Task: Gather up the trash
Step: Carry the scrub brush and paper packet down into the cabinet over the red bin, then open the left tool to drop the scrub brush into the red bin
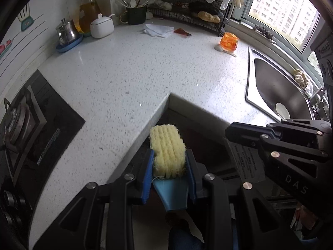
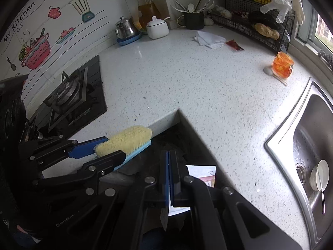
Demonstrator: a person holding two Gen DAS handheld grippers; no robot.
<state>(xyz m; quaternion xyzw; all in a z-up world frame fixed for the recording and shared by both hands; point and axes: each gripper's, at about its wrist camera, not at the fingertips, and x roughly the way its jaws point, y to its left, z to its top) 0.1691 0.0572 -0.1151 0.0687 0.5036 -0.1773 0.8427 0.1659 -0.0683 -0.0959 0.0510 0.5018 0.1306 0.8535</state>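
Countertop (image 1: 129,66): one tissue (image 1: 159,30), one red packet (image 1: 182,31) | left gripper (image 1: 169,164) fingers clamp one brush (image 1: 167,150) | right gripper (image 2: 169,162) fingers together

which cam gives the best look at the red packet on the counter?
Right wrist. The red packet lies flat beside the white tissue, nearer the frame's middle and larger, its outline clear. Left wrist shows the same packet smaller and more foreshortened, near the wire rack.
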